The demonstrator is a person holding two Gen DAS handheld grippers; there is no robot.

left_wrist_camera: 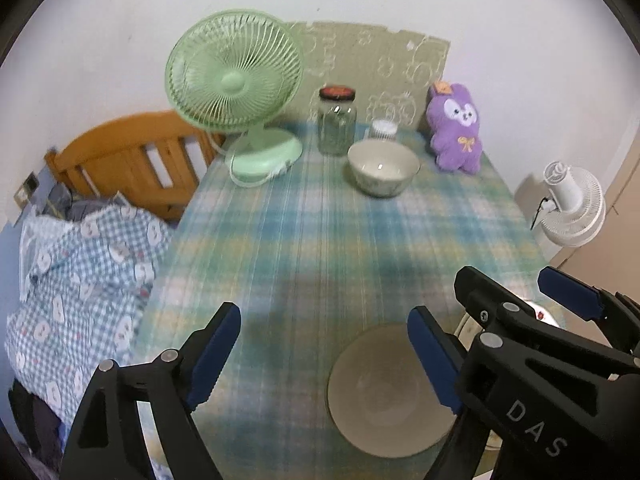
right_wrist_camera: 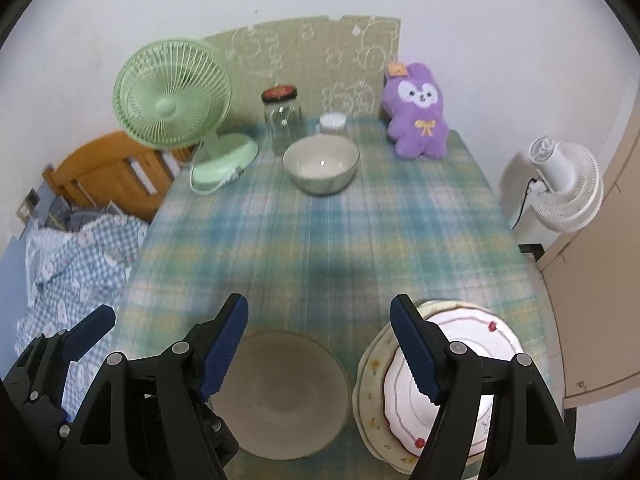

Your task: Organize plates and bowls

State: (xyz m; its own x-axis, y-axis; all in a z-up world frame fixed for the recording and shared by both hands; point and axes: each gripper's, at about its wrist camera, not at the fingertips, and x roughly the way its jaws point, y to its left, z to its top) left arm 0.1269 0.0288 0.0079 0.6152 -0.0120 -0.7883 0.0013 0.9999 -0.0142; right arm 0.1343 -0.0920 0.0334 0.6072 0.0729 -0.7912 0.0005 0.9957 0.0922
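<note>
Two bowls, two stacked plates on the checked surface

Near bowl sits just left of the plates; far bowl beside the jar. Left gripper and right gripper gape wide, holding nothing.

We are seeing the stacked plates partly hidden behind the right gripper's finger at five o'clock; the plaid tablecloth is blurring.
</note>
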